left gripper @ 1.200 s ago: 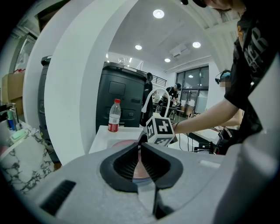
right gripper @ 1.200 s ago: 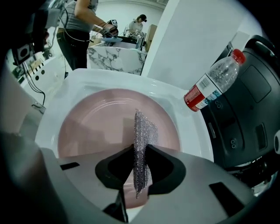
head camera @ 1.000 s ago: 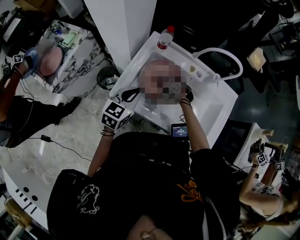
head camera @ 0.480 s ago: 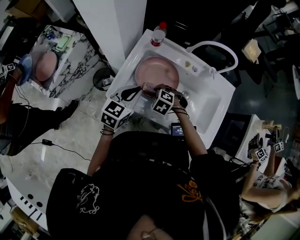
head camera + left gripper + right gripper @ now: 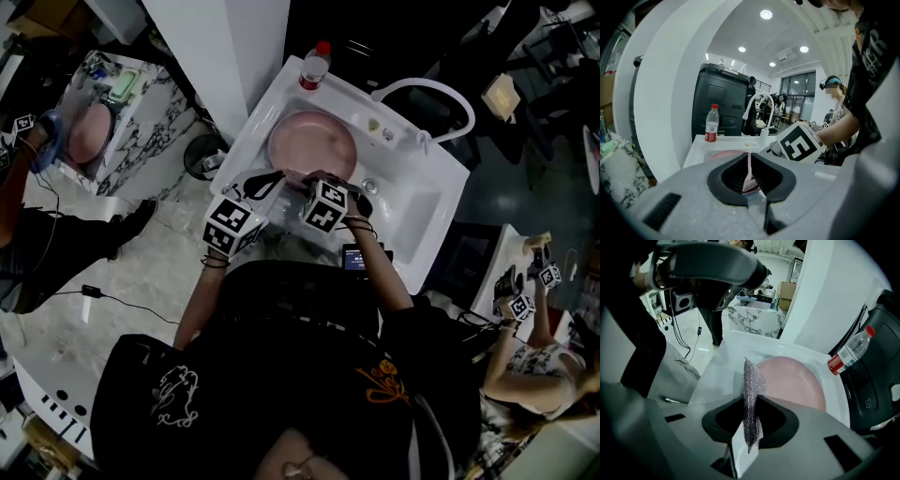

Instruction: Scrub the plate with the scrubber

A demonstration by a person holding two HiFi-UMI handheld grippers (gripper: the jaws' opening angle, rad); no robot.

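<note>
A pink plate [image 5: 312,145] lies in the white sink [image 5: 424,214] in the head view. My left gripper [image 5: 273,179] reaches to its near rim. In the left gripper view the gripper [image 5: 750,161] is shut on the thin pink edge of the plate [image 5: 749,165]. My right gripper [image 5: 310,185] sits just to the right of it, at the same near edge. It is shut [image 5: 752,401] on a silvery mesh scrubber [image 5: 753,383], which stands upright between the jaws, just short of the plate [image 5: 794,383].
A red-capped water bottle [image 5: 314,64] stands on the sink's far corner, also seen as a bottle [image 5: 850,352]. A white hose [image 5: 427,92] arcs over the back. Other people work at a marbled stand [image 5: 122,122] on the left and at the right edge [image 5: 525,309].
A second ago a mosaic patch hid the plate and the right gripper's cube was out of sight. The cube now shows at the plate's near edge. Both grippers barely moved in the last half second.
</note>
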